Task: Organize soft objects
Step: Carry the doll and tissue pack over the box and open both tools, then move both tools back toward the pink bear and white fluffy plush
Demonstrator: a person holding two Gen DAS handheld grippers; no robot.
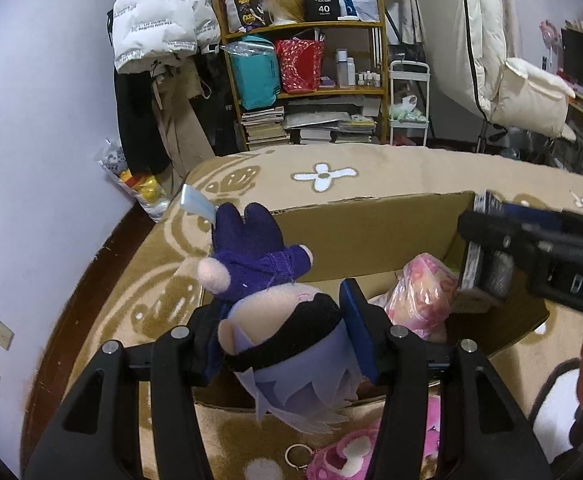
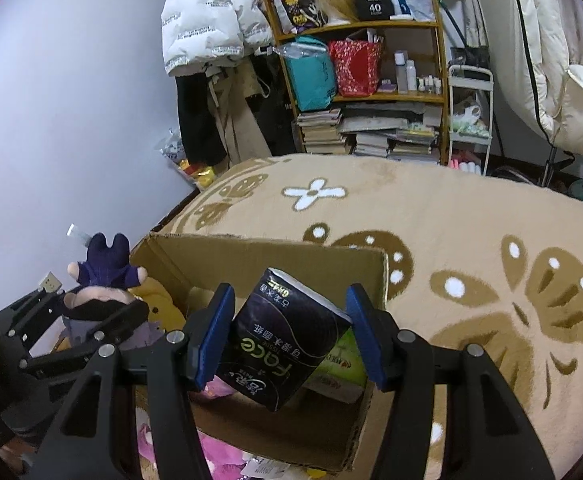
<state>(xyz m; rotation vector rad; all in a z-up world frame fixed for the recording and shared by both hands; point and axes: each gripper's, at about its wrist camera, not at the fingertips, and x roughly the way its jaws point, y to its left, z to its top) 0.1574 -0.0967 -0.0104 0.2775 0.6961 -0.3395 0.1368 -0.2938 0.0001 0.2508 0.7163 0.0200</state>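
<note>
My left gripper (image 1: pixel 287 332) is shut on a plush doll (image 1: pixel 275 320) with a purple outfit, pale lilac hair and a black blindfold, held head-first above the near left rim of an open cardboard box (image 1: pixel 371 224). The doll also shows in the right wrist view (image 2: pixel 103 280). My right gripper (image 2: pixel 287 332) is shut on a black tissue pack (image 2: pixel 287 336), held over the box (image 2: pixel 275 252). In the left wrist view the right gripper (image 1: pixel 479 264) comes in from the right over the box. A pink bagged item (image 1: pixel 419 292) lies inside the box.
The box sits on a tan flower-patterned rug (image 2: pixel 471 248). A green tissue pack (image 2: pixel 343 360) and a yellow plush (image 2: pixel 159 300) lie in the box. A pink plush with a key ring (image 1: pixel 343 456) lies on the rug in front. A cluttered shelf (image 1: pixel 307 60) and hanging coats stand behind.
</note>
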